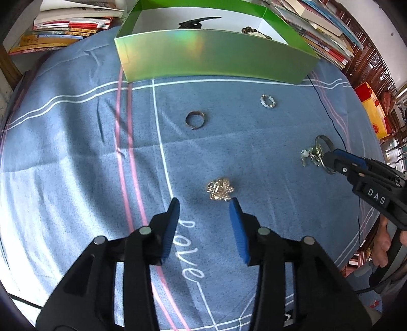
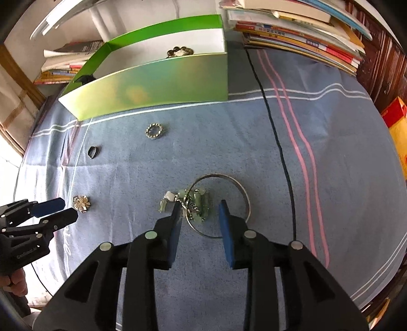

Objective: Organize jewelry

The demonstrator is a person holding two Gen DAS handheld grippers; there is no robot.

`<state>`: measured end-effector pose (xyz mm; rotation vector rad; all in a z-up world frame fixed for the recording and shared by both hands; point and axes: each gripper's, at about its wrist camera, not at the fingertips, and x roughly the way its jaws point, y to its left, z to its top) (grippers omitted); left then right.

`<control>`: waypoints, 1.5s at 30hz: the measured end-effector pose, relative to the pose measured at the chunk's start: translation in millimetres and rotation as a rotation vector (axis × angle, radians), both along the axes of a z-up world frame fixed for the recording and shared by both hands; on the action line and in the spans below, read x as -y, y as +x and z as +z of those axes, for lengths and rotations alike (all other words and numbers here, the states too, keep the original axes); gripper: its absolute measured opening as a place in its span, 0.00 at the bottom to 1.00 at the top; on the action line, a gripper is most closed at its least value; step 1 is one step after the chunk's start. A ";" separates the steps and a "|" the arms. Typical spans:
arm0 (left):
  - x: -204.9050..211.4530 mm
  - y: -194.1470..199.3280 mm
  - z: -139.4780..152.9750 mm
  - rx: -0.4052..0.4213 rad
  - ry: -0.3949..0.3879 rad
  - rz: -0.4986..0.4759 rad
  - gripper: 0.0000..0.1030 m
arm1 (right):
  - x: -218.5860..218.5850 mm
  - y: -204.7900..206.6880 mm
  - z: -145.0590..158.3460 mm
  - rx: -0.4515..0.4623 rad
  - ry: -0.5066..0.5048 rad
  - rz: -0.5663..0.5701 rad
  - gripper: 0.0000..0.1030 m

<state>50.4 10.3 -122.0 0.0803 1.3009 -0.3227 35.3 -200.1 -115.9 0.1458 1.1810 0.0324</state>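
Lying flat on the blue cloth, a silver bangle carries a cluster of pale green stone and silver charms inside its hoop; the right gripper stands over it with its blue-padded jaws spread, one pad at the charm cluster and the other inside the hoop near its right arc, neither visibly clamping the metal. To the left on the same cloth rests a gold flower-shaped brooch, just ahead of the left gripper, whose jaws are likewise spread wide and hold nothing; the right-hand pad tip sits just beside the brooch's edge. Farther back lie two rings, well apart from each other: a plain dark band ring and a beaded silver ring. Behind them stands an open green box with a white interior, holding a black hair clip and a beaded bracelet. A thin black cable runs across the cloth to the right of the bangle, beside pink stripes. Stacks of books flank the box at the far edge of the cloth
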 end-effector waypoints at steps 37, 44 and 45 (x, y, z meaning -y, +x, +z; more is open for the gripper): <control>32.6 9.2 -16.3 0.040 0.076 -0.038 0.60 | -28.5 11.3 -15.7 -0.019 -0.103 0.039 0.39; 42.1 6.3 -19.2 0.057 0.101 -0.065 0.64 | -36.7 12.5 -15.8 -0.007 -0.118 0.044 0.34; 41.5 6.3 -19.0 0.059 0.095 -0.061 0.63 | -37.4 12.5 -15.2 -0.004 -0.116 0.045 0.30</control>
